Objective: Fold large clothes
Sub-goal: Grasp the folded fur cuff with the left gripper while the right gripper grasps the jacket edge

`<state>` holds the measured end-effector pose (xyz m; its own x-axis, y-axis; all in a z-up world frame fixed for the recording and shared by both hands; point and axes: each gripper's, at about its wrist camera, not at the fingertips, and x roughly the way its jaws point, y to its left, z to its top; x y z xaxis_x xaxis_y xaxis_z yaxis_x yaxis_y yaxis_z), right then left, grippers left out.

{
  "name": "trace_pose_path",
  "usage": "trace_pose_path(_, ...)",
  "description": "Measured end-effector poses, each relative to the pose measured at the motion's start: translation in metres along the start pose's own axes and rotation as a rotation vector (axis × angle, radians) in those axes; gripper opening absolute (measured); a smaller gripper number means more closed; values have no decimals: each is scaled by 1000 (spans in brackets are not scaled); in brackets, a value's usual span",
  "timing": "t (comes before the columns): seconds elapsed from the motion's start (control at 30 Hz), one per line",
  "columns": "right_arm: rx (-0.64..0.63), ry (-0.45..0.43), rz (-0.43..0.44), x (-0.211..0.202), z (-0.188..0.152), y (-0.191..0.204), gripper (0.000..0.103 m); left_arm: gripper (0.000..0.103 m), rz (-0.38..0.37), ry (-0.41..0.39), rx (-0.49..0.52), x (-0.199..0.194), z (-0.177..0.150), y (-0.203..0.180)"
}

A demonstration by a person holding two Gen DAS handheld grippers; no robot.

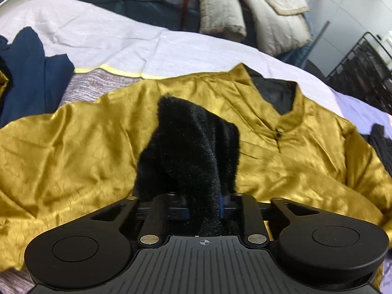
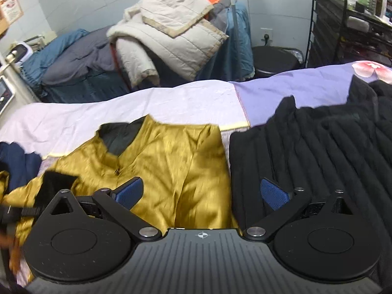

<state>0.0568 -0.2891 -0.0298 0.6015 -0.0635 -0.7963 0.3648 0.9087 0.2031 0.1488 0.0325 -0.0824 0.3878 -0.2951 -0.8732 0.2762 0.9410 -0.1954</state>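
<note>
Gold satin jacket [image 1: 85, 147] spread flat on bed, black fur cuff [image 1: 193, 152] raised.

Black fleece cuff [image 1: 191, 152] hiding left hand-held gripper [image 1: 204, 207] fingertips

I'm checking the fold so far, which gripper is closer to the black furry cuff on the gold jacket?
Left. The left gripper is shut on the black furry cuff, lifting it over the gold jacket. The right gripper is open, off to the cuff's right, above the jacket's other side.

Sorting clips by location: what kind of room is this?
Probably a bedroom: clothes lie on a bed sheet, quilted bedding is heaped behind, and a rack with bottles stands by tiled walls.
</note>
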Motion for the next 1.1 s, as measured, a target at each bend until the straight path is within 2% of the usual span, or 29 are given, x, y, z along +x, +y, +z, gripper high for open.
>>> trace_pose_path(0.03, 5, 8, 2, 9, 7, 1, 96, 62, 0, -4, 14, -4, -3, -2)
trace_pose_path(0.1, 24, 40, 13, 27, 17, 3, 84, 61, 4, -18, 30, -13, -10, -2)
trace_pose_path(0.17, 26, 86, 2, 45, 21, 8, 79, 61, 6, -32, 18, -22, -17, -1)
trace_pose_path(0.23, 2, 151, -59, 64, 20, 15, 69, 61, 13, -42, 3, -30, -26, 0)
trace_pose_path(0.27, -2, 181, -97, 72, 17, 16, 45, 61, 24, -45, -3, -32, -30, 1)
trace_pose_path(0.3, 1, 196, -105, 76, 13, 16, 17, 61, 32, -48, -10, -35, -34, 3)
trace_pose_path(0.33, 5, 191, -94, 76, 10, 15, 13, 60, 35, -53, -17, -37, -37, 4)
trace_pose_path(0.43, 19, 122, -74, 59, 5, 6, 10, 59, 60, -107, -30, -49, -45, 8)
trace_pose_path(0.53, 124, -3, -58, 27, 14, -22, 9, 59, 110, -178, -36, -62, -47, 11)
trace_pose_path(0.6, 210, -72, -82, 10, 22, -49, 1, 59, 134, -196, -54, -61, -46, 16)
trace_pose_path(0.67, 264, -97, -131, 5, 27, -75, 2, 59, 141, -179, -49, -54, -43, 19)
trace_pose_path(0.73, 282, -64, -174, 10, 30, -95, 2, 59, 133, -162, -34, -47, -41, 20)
trace_pose_path(0.77, 296, -36, -178, 13, 29, -101, 5, 60, 125, -151, -25, -43, -40, 20)
trace_pose_path(0.83, 317, -21, -103, 10, 25, -104, 11, 65, 140, -152, -3, -37, -41, 18)
trace_pose_path(0.9, 288, -2, -18, 7, 19, -94, 78, 69, 160, -127, 19, -27, -41, 18)
trace_pose_path(0.93, 260, 0, 1, 4, 16, -86, 87, 69, 166, -114, 17, -24, -40, 19)
trace_pose_path(1.0, 177, -9, 33, 0, 7, -67, 88, 70, 157, -111, -24, -22, -40, 24)
trace_pose_path(1.07, 80, 18, 56, 4, 0, -49, 88, 72, 147, -113, -59, -23, -40, 26)
trace_pose_path(1.1, 42, 38, 55, 7, -5, -39, 88, 79, 145, -115, -62, -24, -40, 26)
